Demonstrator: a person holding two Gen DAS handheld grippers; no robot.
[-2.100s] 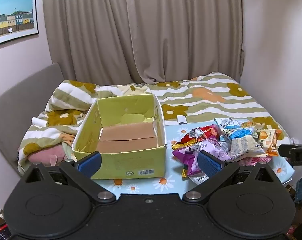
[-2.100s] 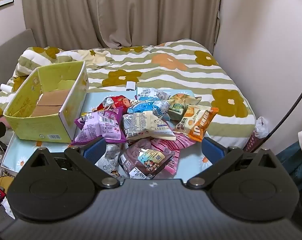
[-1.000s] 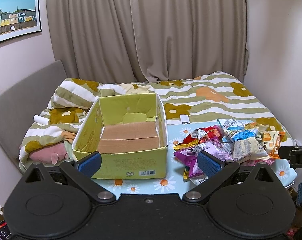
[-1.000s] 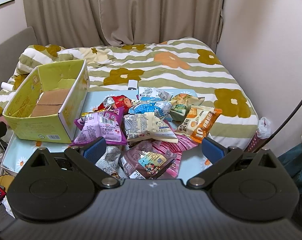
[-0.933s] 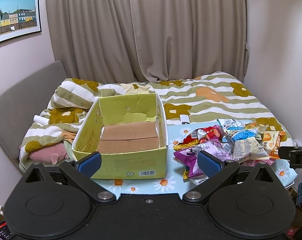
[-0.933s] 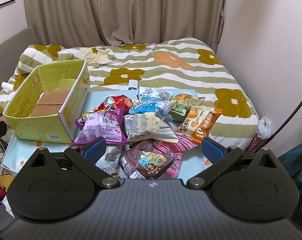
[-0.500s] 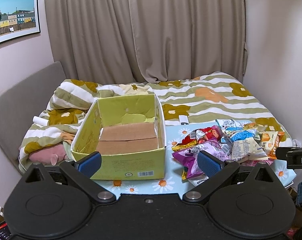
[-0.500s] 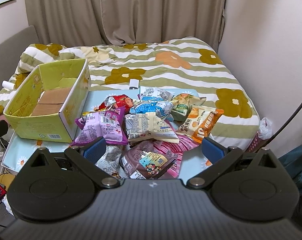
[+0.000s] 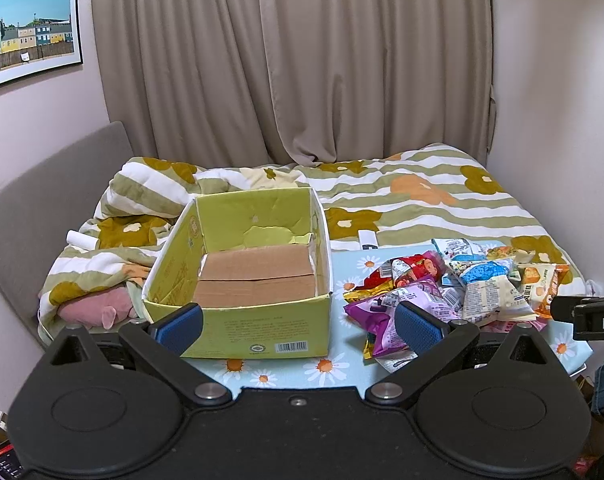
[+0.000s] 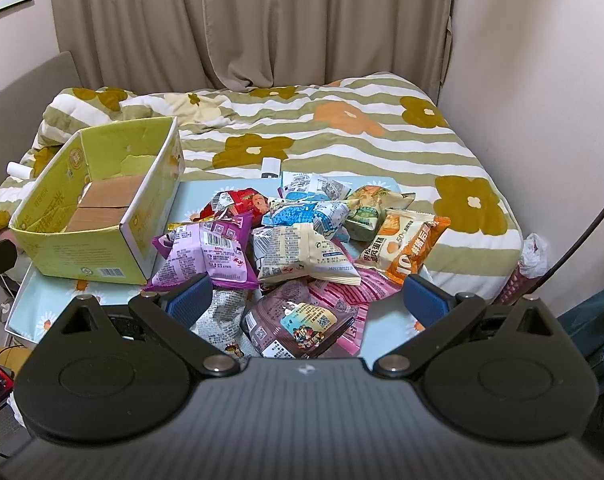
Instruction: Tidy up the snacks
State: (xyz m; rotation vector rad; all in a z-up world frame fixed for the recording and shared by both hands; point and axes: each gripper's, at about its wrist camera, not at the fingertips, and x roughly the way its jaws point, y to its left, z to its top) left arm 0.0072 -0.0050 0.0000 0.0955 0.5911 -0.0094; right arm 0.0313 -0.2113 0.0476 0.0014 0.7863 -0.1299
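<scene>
Black right tongs (image 10: 307,296) and left tongs (image 9: 298,322), both wide, partly hide snack packets (image 10: 298,248).

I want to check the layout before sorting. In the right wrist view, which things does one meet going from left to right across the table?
Yellow-green box → purple snack bag → white snack bag → orange snack bag.

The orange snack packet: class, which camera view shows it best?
The right wrist view: the orange snack packet lies whole and unobstructed at the pile's right edge, print visible. The left wrist view shows only part of it, small, behind other packets.
</scene>
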